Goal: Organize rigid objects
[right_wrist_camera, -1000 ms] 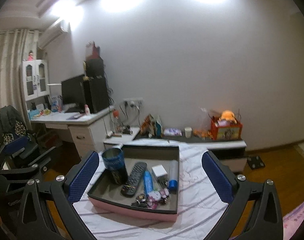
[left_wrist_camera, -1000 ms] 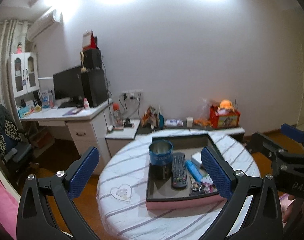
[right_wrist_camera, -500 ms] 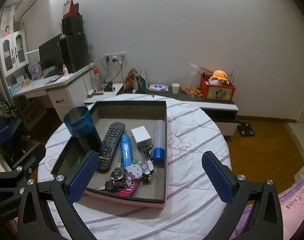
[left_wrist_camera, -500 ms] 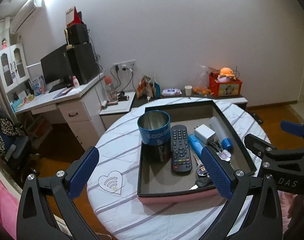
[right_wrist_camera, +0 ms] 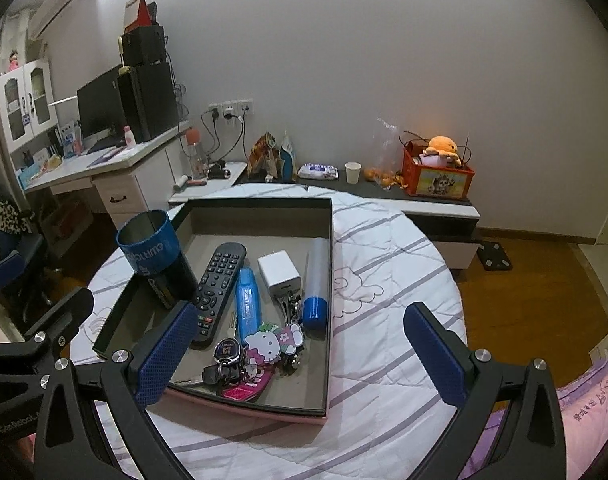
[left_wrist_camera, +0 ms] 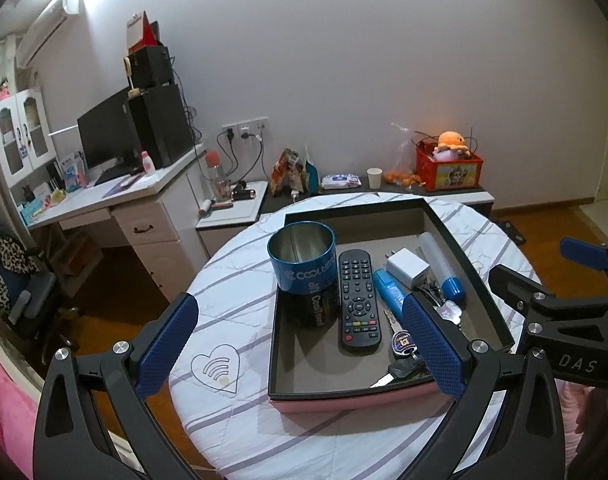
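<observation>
Both grippers hover over the near edge of the round counter, empty, fingers spread wide: the left gripper before the tray's near left corner, the right gripper before its near right corner. The pink-sided tray sits mid-counter. Nearest inside lies a bunch of keys. Beyond them, side by side, lie a remote, a blue tube, a white charger and a blue-capped cylinder. A blue tin stands upright at the tray's left wall.
</observation>
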{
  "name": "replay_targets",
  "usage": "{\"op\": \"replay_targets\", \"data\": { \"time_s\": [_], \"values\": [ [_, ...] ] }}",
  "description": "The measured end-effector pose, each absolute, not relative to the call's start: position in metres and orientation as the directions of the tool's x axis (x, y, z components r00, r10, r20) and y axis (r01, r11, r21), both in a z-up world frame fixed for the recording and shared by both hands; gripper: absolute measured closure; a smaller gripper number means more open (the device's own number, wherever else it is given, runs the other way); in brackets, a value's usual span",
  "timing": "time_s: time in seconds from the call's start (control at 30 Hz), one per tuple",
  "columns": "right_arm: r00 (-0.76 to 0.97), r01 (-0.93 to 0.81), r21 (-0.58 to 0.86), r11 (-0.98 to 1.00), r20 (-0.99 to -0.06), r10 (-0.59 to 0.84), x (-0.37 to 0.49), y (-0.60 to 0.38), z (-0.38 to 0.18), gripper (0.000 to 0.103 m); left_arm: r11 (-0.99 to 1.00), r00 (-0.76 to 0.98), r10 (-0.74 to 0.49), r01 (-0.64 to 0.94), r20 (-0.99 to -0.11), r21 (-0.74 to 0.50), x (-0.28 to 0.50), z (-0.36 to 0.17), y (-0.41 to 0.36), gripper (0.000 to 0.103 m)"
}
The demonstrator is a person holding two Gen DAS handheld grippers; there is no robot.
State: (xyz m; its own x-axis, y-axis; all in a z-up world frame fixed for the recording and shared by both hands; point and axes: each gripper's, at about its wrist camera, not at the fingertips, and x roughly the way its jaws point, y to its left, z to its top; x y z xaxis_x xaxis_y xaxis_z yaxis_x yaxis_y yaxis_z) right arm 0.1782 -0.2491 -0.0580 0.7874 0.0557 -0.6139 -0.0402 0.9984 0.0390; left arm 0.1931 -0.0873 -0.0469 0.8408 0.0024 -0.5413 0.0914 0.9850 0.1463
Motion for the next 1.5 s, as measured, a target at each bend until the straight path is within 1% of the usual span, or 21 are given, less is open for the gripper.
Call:
{"op": "replay_targets", "data": {
  "time_s": [0.17, 0.4, 0.57, 0.73, 0.9, 1.0, 1.17, 1.37, 1.5],
  "values": [
    [0.813, -0.046, 0.045, 0.998, -0.579, 0.064, 0.165, -0.251, -0.046, 0.000, 0.985, 0.864, -0.009, 0.094, -0.503, 0.144, 0.179, -0.031, -0.088, 0.000],
    [0.887, -0.056, 0.035, 0.998, -0.458, 0.066, 0.131, -0.251, -0.012, 0.000, 0.988, 0.913, -0.040, 0.098, -0.405, 0.122, 0.145, 0.001, -0.081, 0.000],
    [0.909, -0.070, 0.038, 0.997, -0.409, 0.079, 0.112, -0.246, 0.000, 0.000, 0.987, 0.934, -0.028, 0.082, -0.356, 0.136, 0.118, 0.015, -0.075, 0.000],
    [0.935, -0.080, 0.048, 0.996, -0.342, 0.091, 0.085, -0.244, 0.011, 0.000, 0.990, 0.948, -0.061, 0.098, -0.314, 0.104, 0.092, 0.023, -0.066, 0.000],
    [0.958, -0.116, 0.123, 0.986, -0.250, 0.143, 0.051, -0.250, 0.019, 0.000, 0.991, 0.958, -0.039, 0.074, -0.285, 0.111, 0.069, 0.025, -0.057, 0.000],
    [0.965, -0.130, 0.117, 0.985, -0.214, 0.152, 0.035, -0.246, 0.019, 0.000, 0.995, 0.963, -0.045, 0.069, -0.266, 0.079, 0.053, 0.026, -0.046, 0.000],
    [0.969, -0.137, 0.060, 0.989, -0.200, 0.147, 0.017, -0.226, 0.017, 0.000, 0.997, 0.972, -0.047, 0.059, -0.230, 0.046, 0.032, 0.025, -0.033, 0.000],
    [0.971, -0.145, 0.039, 0.989, -0.186, 0.150, 0.004, -0.218, 0.014, 0.000, 0.997, 0.979, -0.055, 0.065, -0.197, 0.040, 0.015, 0.023, -0.028, 0.000],
    [0.980, -0.132, 0.025, 0.991, -0.148, 0.135, -0.008, -0.216, 0.015, 0.000, 0.996, 0.983, -0.066, 0.074, -0.174, 0.043, 0.006, 0.023, -0.029, 0.000]
  ]
}}
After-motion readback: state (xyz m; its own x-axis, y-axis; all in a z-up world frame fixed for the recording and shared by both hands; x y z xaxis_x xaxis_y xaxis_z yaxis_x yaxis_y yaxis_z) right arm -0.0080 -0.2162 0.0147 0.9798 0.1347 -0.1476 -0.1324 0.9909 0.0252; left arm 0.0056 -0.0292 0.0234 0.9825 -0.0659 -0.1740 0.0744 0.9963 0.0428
